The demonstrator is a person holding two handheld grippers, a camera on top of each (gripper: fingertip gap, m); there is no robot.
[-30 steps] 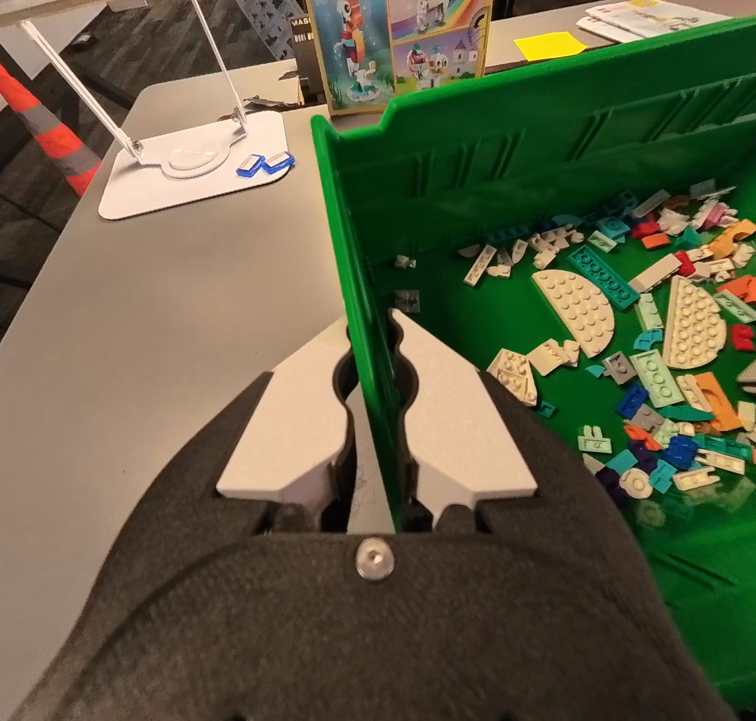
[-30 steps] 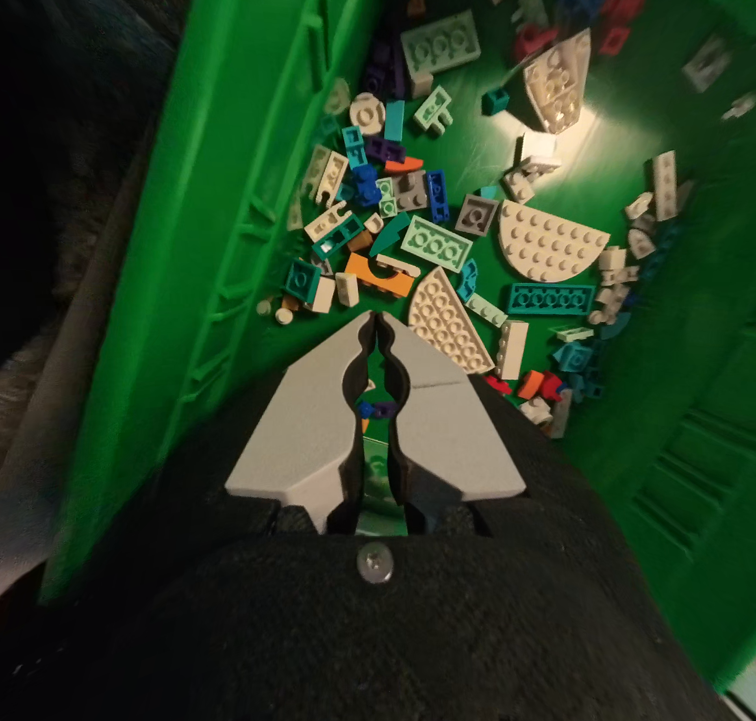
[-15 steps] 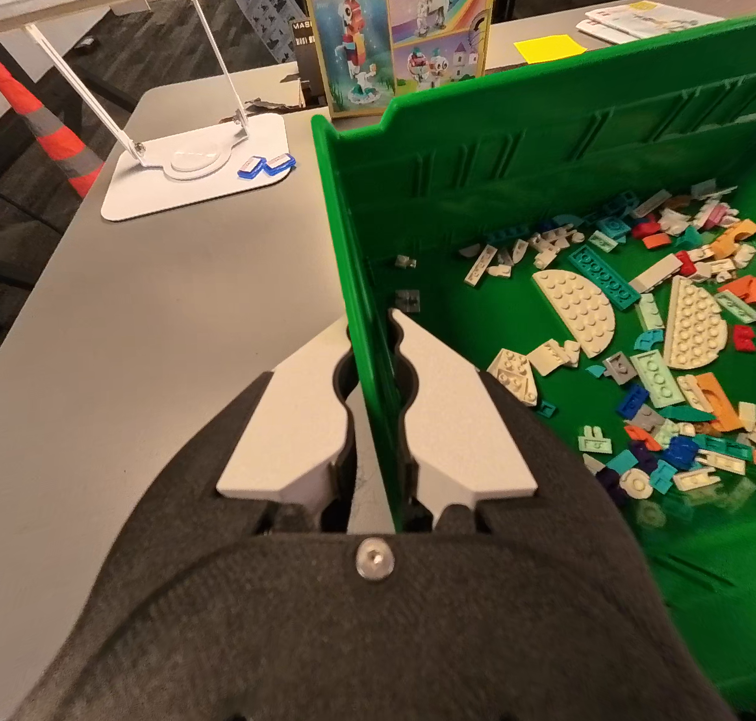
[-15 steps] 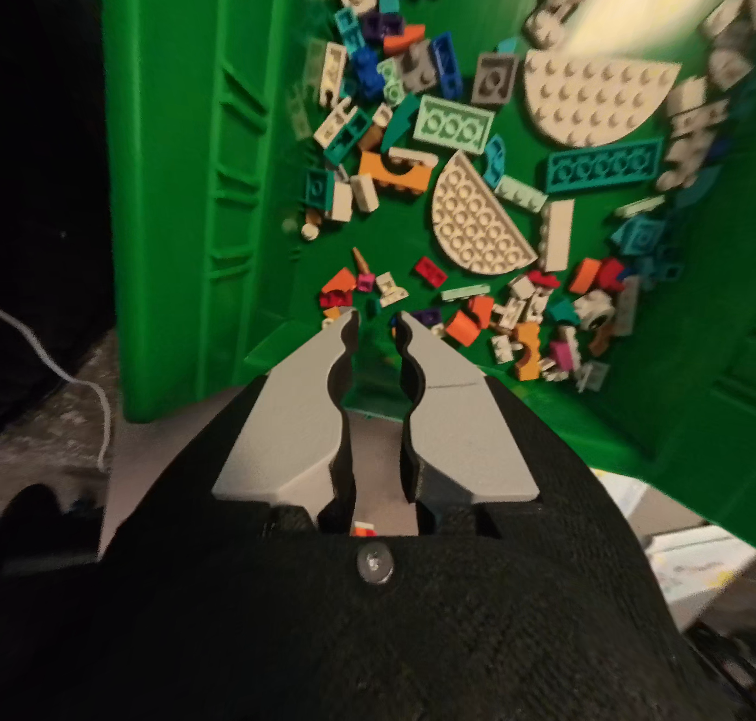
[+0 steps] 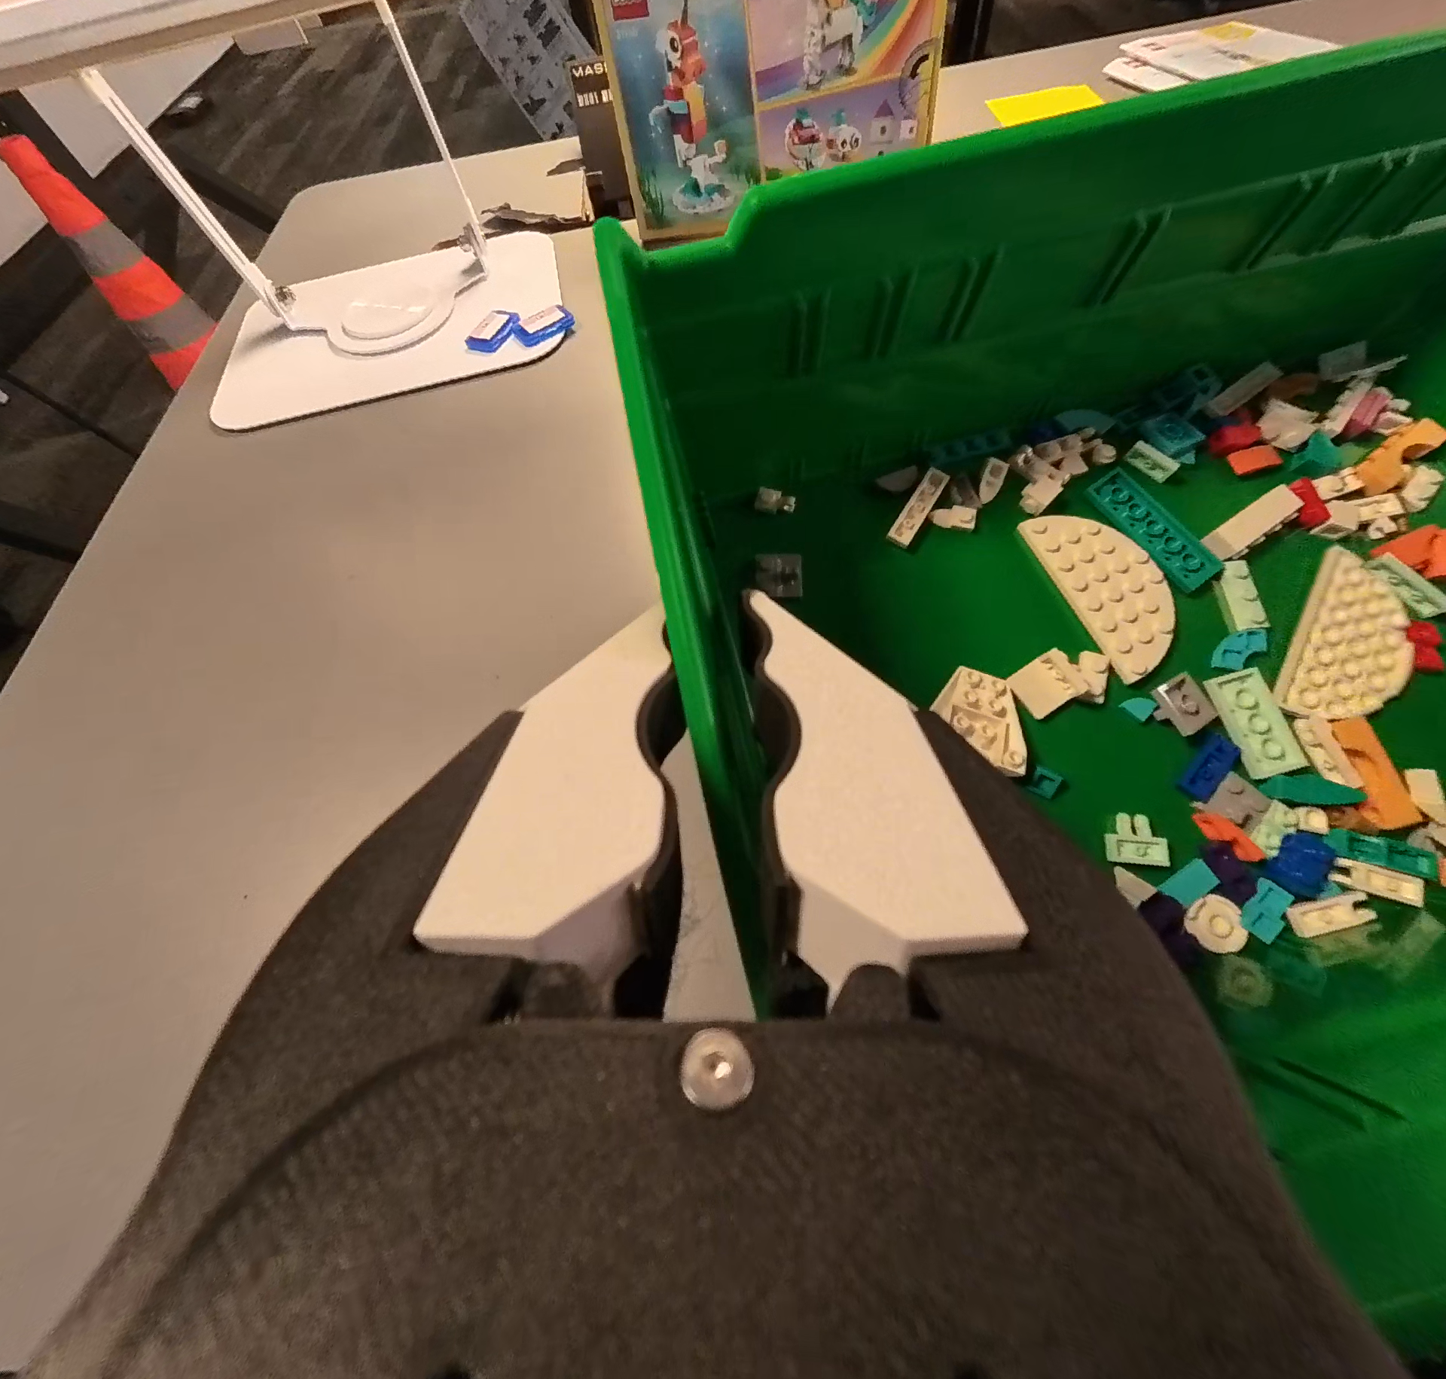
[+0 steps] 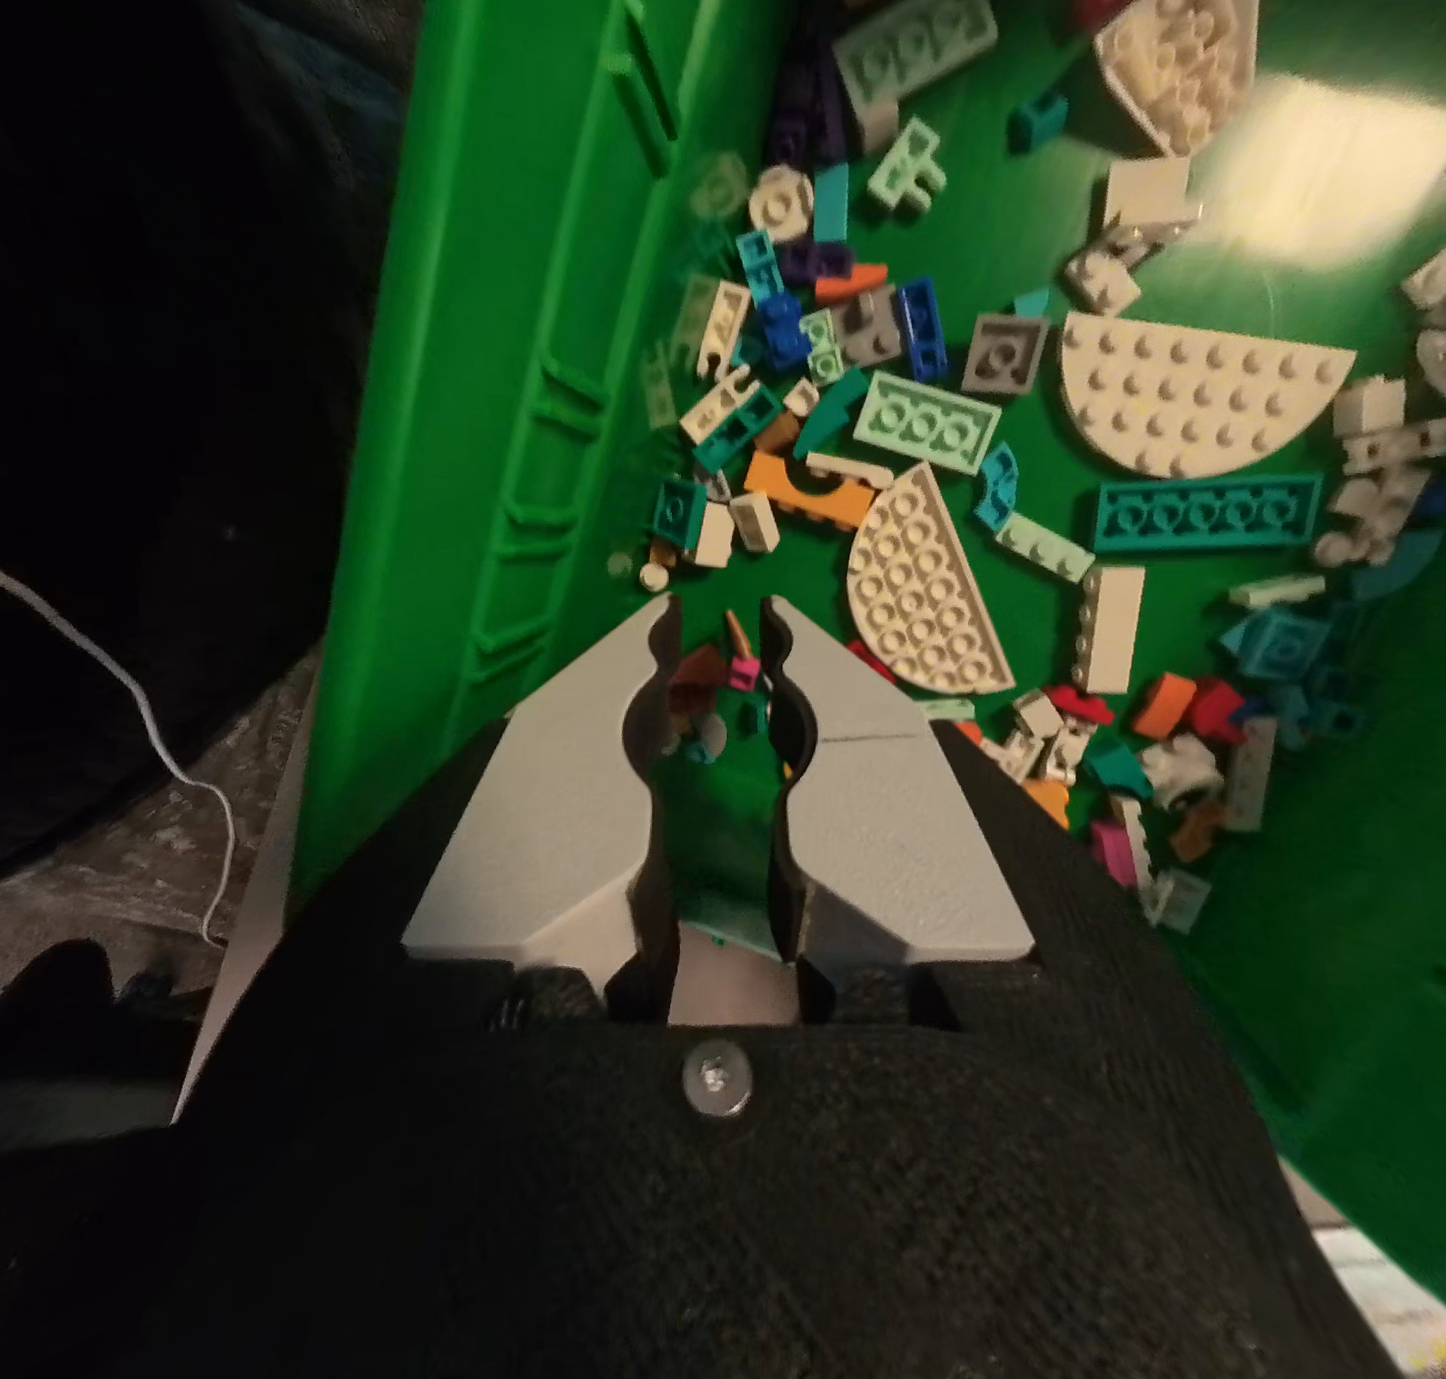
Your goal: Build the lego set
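Note:
A green bin (image 5: 1017,308) holds several loose lego pieces, among them two cream half-round plates (image 5: 1103,598) and a long teal plate (image 5: 1154,531). My left gripper (image 5: 706,607) is shut on the bin's left wall, one finger outside and one inside. My right gripper (image 6: 720,602) is open by a narrow gap and empty, above the bin floor beside the bin's side wall (image 6: 532,324). A cream half-round plate (image 6: 923,590) lies just right of its tips, an orange arch brick (image 6: 806,488) just ahead. Small pink and red pieces (image 6: 742,672) show on the floor through the gap.
The lego set box (image 5: 775,74) stands behind the bin on the grey table (image 5: 352,598). A white stand base (image 5: 391,340) with two small blue tags (image 5: 520,324) sits at the far left. An orange cone (image 5: 117,262) stands off the table. Booklets (image 5: 1197,54) and a yellow note (image 5: 1044,101) lie far right. Spacing between my two grippers at the tips: around 25 cm.
My right gripper opened from nearly shut, pulled back over the bin's edge, then moved forward into the bin again. My left gripper kept its hold on the wall and has not moved.

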